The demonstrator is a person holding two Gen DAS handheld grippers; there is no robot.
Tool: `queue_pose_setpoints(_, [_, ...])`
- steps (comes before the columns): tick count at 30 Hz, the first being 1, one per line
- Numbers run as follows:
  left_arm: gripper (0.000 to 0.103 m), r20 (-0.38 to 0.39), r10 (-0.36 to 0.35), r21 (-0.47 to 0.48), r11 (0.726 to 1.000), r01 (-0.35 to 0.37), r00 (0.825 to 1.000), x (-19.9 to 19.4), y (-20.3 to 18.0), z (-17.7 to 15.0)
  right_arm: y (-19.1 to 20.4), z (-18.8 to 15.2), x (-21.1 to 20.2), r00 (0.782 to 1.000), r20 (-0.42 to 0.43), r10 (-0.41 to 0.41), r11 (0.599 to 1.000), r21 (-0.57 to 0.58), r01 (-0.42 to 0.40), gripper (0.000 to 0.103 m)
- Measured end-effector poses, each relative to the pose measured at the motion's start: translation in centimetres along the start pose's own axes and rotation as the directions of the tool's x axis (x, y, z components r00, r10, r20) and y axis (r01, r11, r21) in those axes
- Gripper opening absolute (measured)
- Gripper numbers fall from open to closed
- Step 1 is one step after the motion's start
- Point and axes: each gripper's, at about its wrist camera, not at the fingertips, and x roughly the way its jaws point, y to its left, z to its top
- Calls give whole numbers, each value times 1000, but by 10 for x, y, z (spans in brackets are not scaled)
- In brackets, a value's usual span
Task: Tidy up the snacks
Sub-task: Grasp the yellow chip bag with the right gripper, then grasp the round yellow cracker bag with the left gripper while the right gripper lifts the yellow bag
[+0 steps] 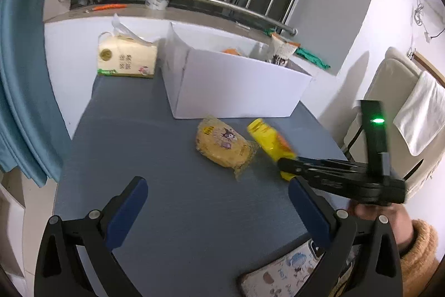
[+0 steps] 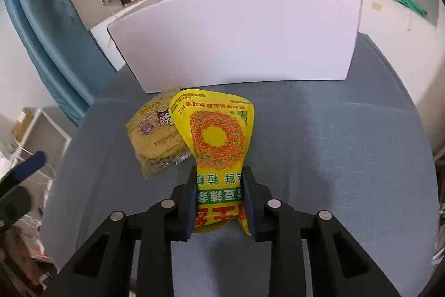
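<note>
A yellow snack bag (image 2: pixel 218 141) with an orange ring print sticks out forward from my right gripper (image 2: pixel 219 183), whose pads squeeze its lower end. The same yellow snack bag (image 1: pixel 268 139) shows in the left wrist view, with the right gripper (image 1: pixel 289 166) reaching in from the right. Beside it on the blue-grey table (image 1: pixel 144 135) lies a clear pack of yellow cake (image 1: pixel 222 145), also seen as the cake pack (image 2: pixel 154 131) left of the bag. My left gripper (image 1: pixel 218 192) stands wide open above bare table, nothing between its fingers.
A white open box (image 1: pixel 236 80) stands behind the snacks, with an orange item and a packet showing inside; its white wall (image 2: pixel 239 32) fills the right wrist view. A tissue pack (image 1: pixel 126 57) sits at the far left. A phone (image 1: pixel 283 269) lies at the near edge.
</note>
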Motion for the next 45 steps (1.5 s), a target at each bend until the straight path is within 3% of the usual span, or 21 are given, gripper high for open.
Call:
queue_pose_setpoints(8, [103,-108,37,133,991,-22,993,62,-29,21,-30,-7,-63,989,127,69,994,81,-79,27])
queue_pose_setpoints(14, [103,-173,149,268,958,-100,974,113,-47,32,-57,-19,-95,980,185,71,986,137,-97,27])
queue_pose_setpoints(18, [103,-225,197,282,951,-129,954,139,-45,37,-70,-26,-105,976,206,66,982,161,-100,27])
queue_pose_setpoints(21, [103,-264,191,278,954,-115,945,153,-40,36,-75,-30,-108,975,213,71,979,172,-109,27])
queue_pose_setpoints(25, [80,-217,175,290,951,-108,960,145,-37,35,-75,-31,-106,975,209,75,979,169,-111,27])
queue_pose_setpoints(27, [80,-228,101,230,972,-48,968,137,-30,36,-74,-33,-105,976,205,77,980,163,-112,27])
queue_pose_setpoints(34, [80,-65,-18,169,985,29,998,73,-28,53,-64,-22,-102,970,219,108,981,132,-139,27])
queue_pose_setpoints(39, [80,70,-64,176,983,51,995,31,-35,95,-52,7,-107,960,251,123,986,78,-146,27])
queue_pose_setpoints(45, [80,150,-50,170,985,24,987,28,-36,160,-39,70,-111,948,292,129,990,13,-138,27])
